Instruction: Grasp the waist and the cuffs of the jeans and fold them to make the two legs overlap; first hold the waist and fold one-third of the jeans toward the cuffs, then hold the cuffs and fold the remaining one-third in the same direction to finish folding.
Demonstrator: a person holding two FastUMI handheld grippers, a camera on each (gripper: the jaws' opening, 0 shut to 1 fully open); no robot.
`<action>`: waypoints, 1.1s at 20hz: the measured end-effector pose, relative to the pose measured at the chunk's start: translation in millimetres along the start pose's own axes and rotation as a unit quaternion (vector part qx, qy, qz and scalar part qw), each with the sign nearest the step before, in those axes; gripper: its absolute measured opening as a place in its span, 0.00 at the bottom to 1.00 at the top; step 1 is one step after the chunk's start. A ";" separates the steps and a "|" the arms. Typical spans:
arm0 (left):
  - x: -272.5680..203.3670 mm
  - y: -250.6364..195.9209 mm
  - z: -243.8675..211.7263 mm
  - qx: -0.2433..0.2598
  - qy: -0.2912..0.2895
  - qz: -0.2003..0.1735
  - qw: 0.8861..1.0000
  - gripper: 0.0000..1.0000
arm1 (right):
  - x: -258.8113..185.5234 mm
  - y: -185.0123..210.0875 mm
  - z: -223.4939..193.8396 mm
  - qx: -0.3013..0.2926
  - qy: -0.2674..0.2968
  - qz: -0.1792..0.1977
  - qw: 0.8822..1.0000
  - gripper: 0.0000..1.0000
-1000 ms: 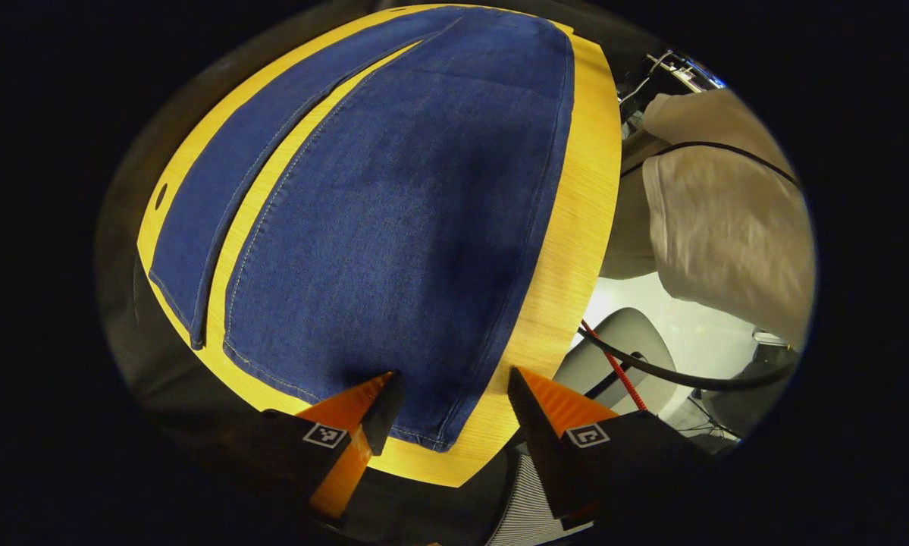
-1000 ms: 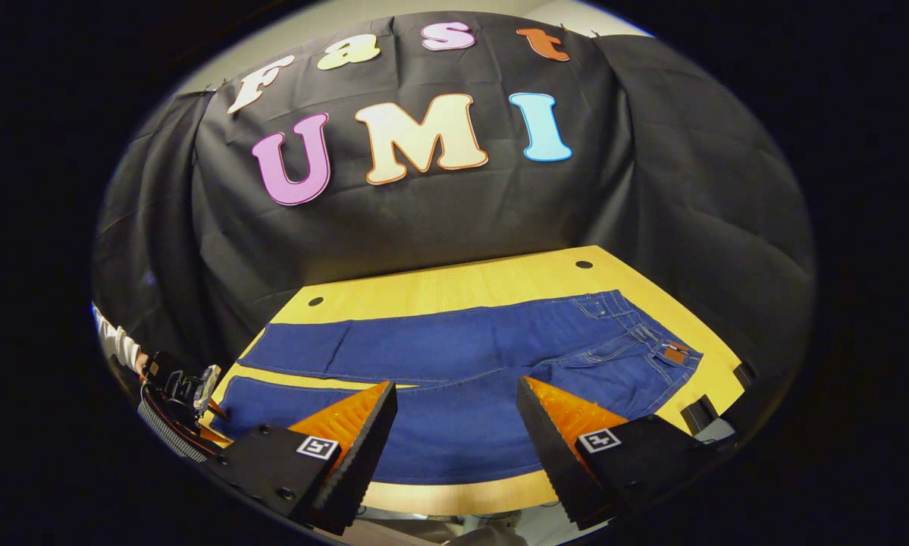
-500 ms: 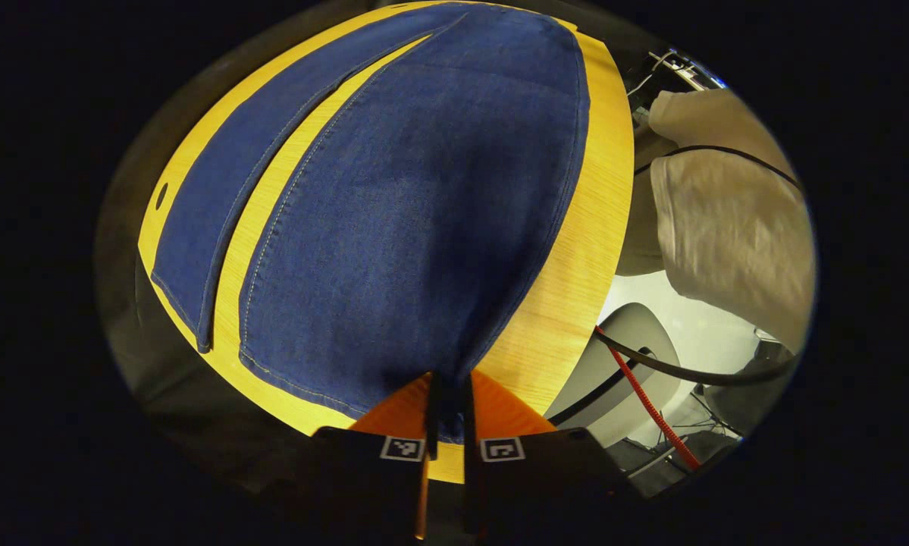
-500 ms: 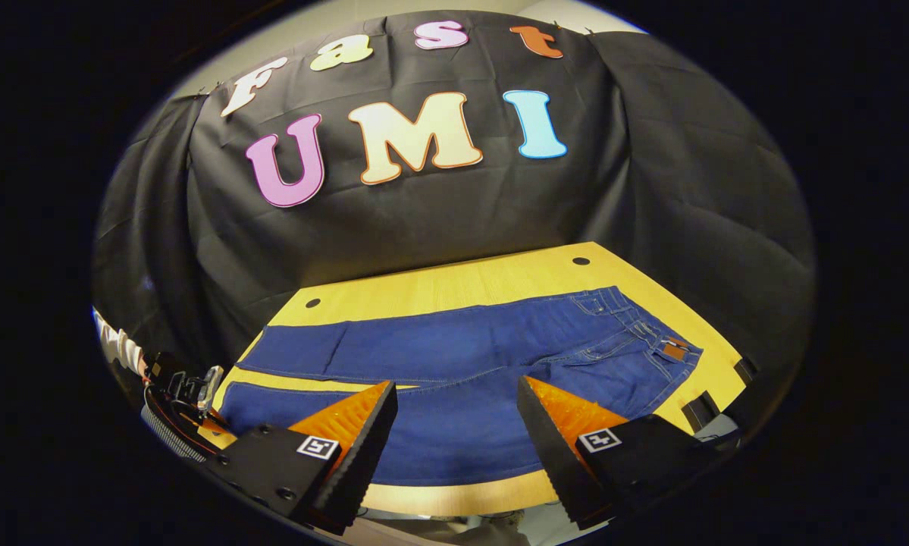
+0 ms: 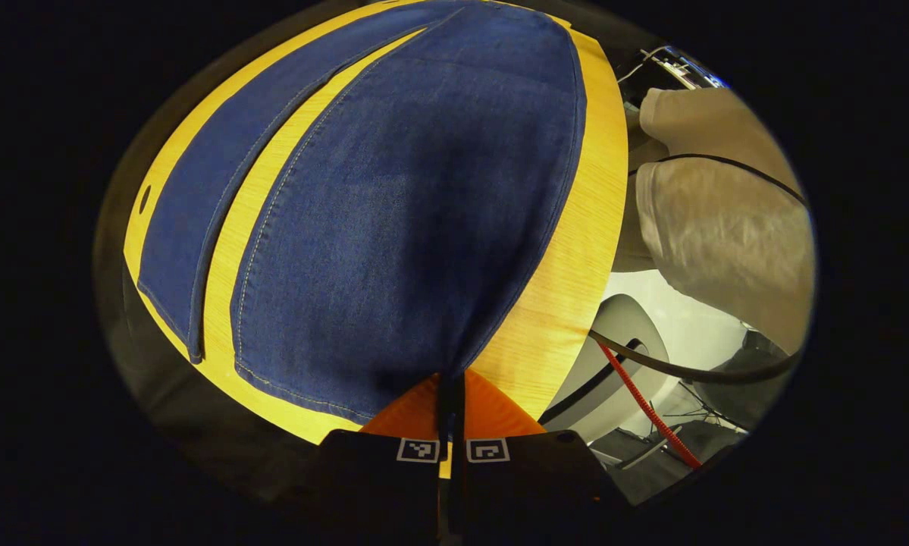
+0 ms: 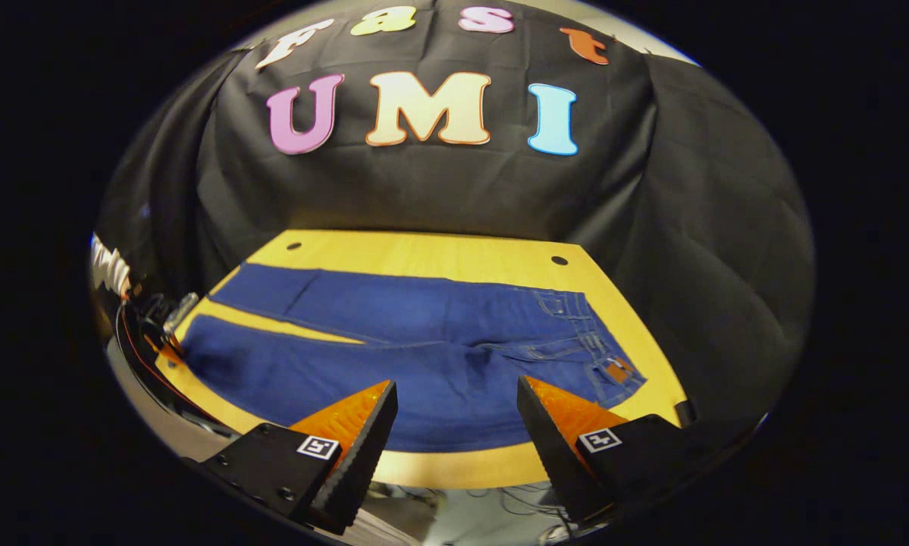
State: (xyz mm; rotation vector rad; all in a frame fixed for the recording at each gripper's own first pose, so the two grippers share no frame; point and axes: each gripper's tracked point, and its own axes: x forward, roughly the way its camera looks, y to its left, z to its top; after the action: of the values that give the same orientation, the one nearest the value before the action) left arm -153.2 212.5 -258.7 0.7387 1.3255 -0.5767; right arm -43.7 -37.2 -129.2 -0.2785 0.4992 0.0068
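Jeans flat on the counter, one cuff pinched

In the left gripper view our left gripper [image 5: 451, 394] has its jaws clamped on the near cuff of the jeans [image 5: 393, 205], spread on the yellow counter [image 5: 575, 250]; in the right gripper view our right gripper [image 6: 458, 421] hangs over the counter's near edge, jaws apart, touching nothing.

Jeans [image 6: 424, 356]: blue denim, flat on wooden desk [image 6: 439, 258], legs parted, waist toward the right. Right tool [image 6: 458, 425]: fingers wide apart above the desk's near edge, touching nothing. Left tool [image 6: 162, 341]: at the cuff end.
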 end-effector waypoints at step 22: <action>2.4 2.1 0.3 -0.085 0.111 0.023 0.990 0.00 | 116.3 -130.5 -116.3 -0.462 0.323 0.236 0.792 1.00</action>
State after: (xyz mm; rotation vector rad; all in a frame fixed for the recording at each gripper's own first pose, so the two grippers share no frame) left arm -151.0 213.8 -260.6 0.7064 1.5387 -0.3456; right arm 13.3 -200.8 -248.0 -1.1401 1.2348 0.6866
